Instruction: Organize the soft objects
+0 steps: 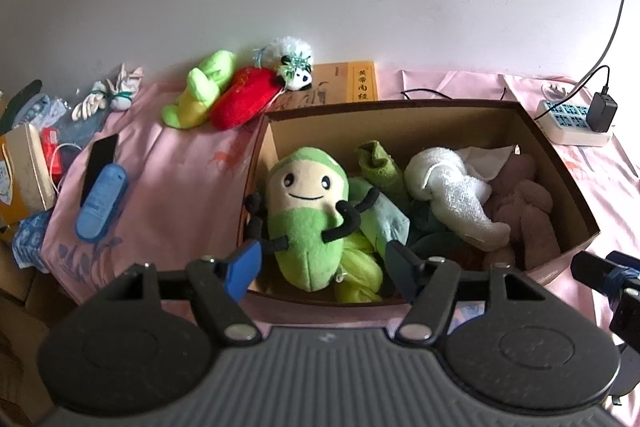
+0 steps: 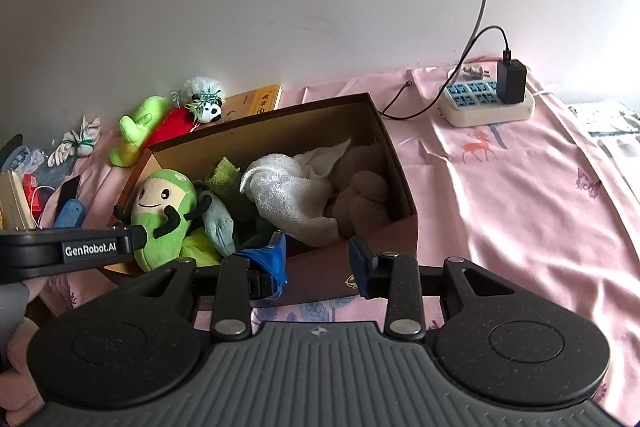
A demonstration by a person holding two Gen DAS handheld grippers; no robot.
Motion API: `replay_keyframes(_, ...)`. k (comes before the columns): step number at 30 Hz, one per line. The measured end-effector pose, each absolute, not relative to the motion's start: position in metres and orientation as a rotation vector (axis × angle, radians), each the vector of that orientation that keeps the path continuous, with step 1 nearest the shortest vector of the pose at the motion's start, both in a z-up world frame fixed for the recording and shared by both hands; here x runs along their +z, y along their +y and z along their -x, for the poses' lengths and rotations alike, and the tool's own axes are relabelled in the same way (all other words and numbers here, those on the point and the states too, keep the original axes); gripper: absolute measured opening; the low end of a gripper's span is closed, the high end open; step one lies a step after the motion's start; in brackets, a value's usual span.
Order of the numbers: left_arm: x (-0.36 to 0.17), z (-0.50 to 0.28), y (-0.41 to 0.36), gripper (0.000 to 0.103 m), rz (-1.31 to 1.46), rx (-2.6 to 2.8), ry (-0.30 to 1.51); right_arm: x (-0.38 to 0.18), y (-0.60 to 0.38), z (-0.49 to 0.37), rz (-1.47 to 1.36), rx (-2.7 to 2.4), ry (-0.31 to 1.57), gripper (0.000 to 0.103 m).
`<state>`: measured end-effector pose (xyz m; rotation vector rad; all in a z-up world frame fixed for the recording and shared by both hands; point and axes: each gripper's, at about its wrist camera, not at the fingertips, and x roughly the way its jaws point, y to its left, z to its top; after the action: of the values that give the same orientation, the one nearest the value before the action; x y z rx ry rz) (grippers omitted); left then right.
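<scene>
Filling the cardboard box (image 1: 560,163) was mostly done (bean plush (image 1: 308,211), white towel (image 1: 452,191) inside); green plush (image 1: 200,91), red pouch (image 1: 244,99) remained outside, and left gripper (image 1: 320,263) and right gripper (image 2: 320,263) gaped empty.

Both wrist views look steeply down from close by, sharing the open box (image 1: 560,171) (image 2: 400,163) against the wall.

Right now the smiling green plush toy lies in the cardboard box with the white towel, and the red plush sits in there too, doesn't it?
Not quite. The red plush is outside the cardboard box, on the pink cloth behind it, next to a lime-green plush. The smiling green plush toy and the white towel do lie in the box. The left wrist view shows this.
</scene>
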<state>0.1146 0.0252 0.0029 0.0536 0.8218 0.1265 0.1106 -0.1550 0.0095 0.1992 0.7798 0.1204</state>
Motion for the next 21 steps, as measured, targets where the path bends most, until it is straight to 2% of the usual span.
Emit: replay_keyframes(21,-0.01,-0.115,0.025,0.068,-0.056,0.129,0.872,0.005,-0.155,-0.113,-0.147,0.118,0.78,0.018)
